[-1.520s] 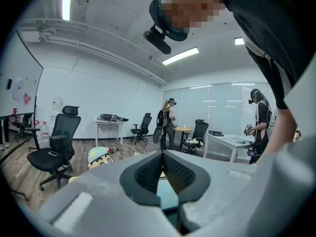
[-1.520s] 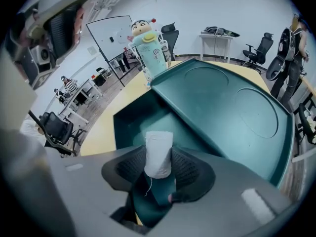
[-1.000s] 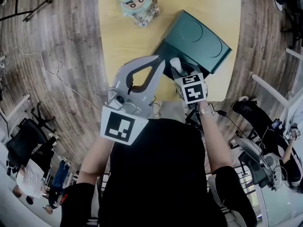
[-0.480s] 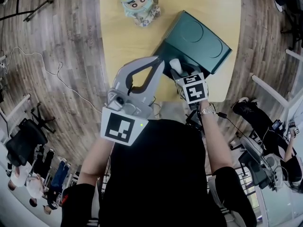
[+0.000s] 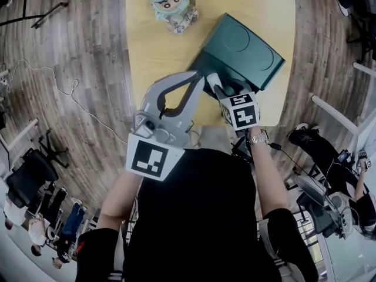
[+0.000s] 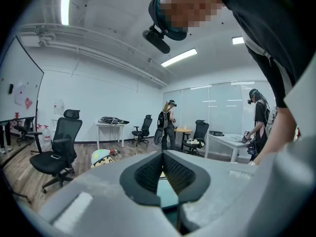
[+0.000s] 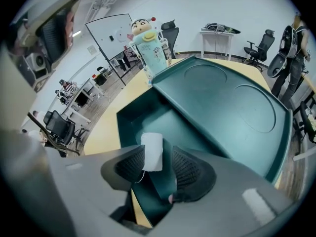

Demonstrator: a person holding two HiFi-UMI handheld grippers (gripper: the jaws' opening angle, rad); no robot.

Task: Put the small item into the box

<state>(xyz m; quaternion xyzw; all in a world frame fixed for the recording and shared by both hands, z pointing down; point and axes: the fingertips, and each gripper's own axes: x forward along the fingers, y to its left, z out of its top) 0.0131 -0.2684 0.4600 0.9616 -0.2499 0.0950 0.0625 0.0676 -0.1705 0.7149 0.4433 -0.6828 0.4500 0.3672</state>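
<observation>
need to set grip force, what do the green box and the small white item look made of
Green box: likely rigid moulded plastic, matte dark green; smooth walls and round recesses pressed into its lid. Small white item: probably soft paper or fabric, matte, rounded edges, a thin thread trailing from it; the exact material is unclear.

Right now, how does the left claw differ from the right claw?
The left claw is shut and empty; the right claw is open, its jaws have just been opening, with the small white item between them. The left claw points nearly level across the room; the right claw points steeply down into the open green box. Both are the same grey two-jaw tool.
</observation>
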